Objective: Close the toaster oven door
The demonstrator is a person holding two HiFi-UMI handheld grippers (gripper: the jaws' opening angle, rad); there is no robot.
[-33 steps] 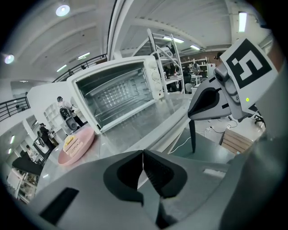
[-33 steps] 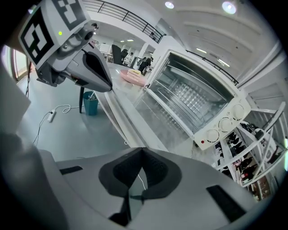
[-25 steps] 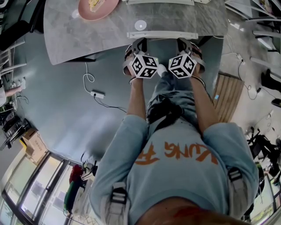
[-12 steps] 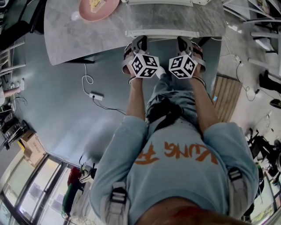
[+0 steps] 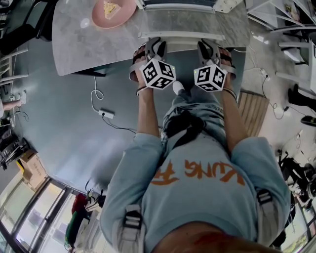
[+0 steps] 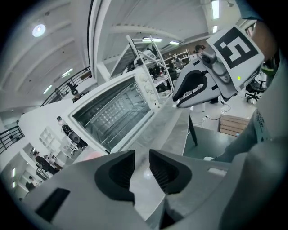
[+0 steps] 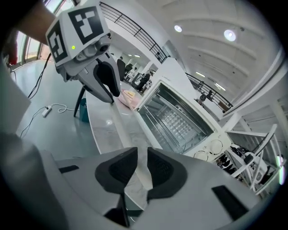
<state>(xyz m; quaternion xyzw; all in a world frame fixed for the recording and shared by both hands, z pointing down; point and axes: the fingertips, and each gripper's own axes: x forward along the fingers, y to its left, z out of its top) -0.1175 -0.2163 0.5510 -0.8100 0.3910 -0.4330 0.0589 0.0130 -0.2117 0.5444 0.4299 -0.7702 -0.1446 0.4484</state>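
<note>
The white toaster oven (image 6: 112, 112) stands on the marble table with its door (image 5: 180, 22) folded down flat toward me. The door's white handle bar (image 5: 180, 35) runs along the near edge. My left gripper (image 5: 157, 45) and right gripper (image 5: 206, 45) sit side by side at that bar. Both pairs of jaws are opening. In the left gripper view, the left gripper (image 6: 141, 166) shows a gap with the pale bar in it, and the pads do not press on it. The same holds for the right gripper (image 7: 142, 168) in its own view.
A pink plate (image 5: 113, 10) with a piece of food lies on the table (image 5: 89, 49) to the left of the oven. On the floor lie a cable with a power strip (image 5: 106, 113) at the left and a wooden pallet (image 5: 252, 111) at the right.
Both grippers have moved forward to the door's handle bar and a little apart from each other. The door still lies flat.
</note>
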